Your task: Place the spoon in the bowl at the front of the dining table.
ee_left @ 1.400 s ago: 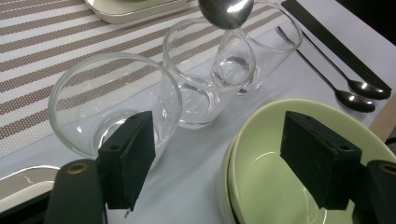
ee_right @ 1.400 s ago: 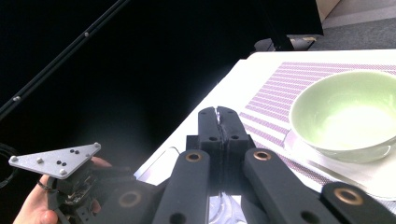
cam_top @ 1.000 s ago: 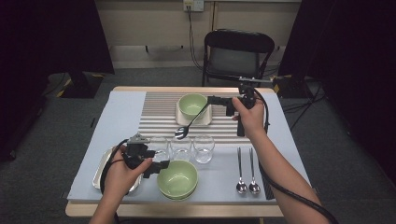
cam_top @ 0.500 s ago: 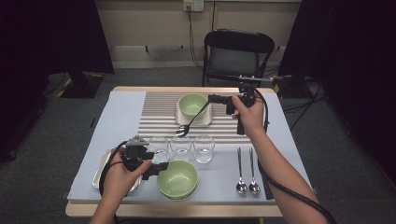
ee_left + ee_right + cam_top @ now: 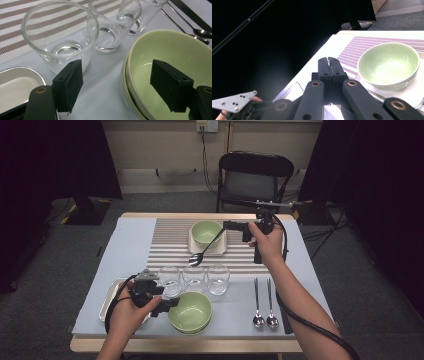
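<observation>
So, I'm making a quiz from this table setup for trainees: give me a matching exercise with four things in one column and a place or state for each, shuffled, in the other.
Things:
1. right gripper
2. left gripper
3. far green bowl
4. two spare spoons

Places or states:
A. lying side by side on the table
B. jaws open astride the rim of the stacked green bowls
C. resting on a white tray on the striped mat
D. shut on a spoon held above the mat

Pairs: 1-D, 2-B, 3-C, 4-A

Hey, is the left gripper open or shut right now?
Open. In the left gripper view its two black pads stand wide apart, the left gripper straddling the rim of the stacked green bowls, one pad inside.
</observation>
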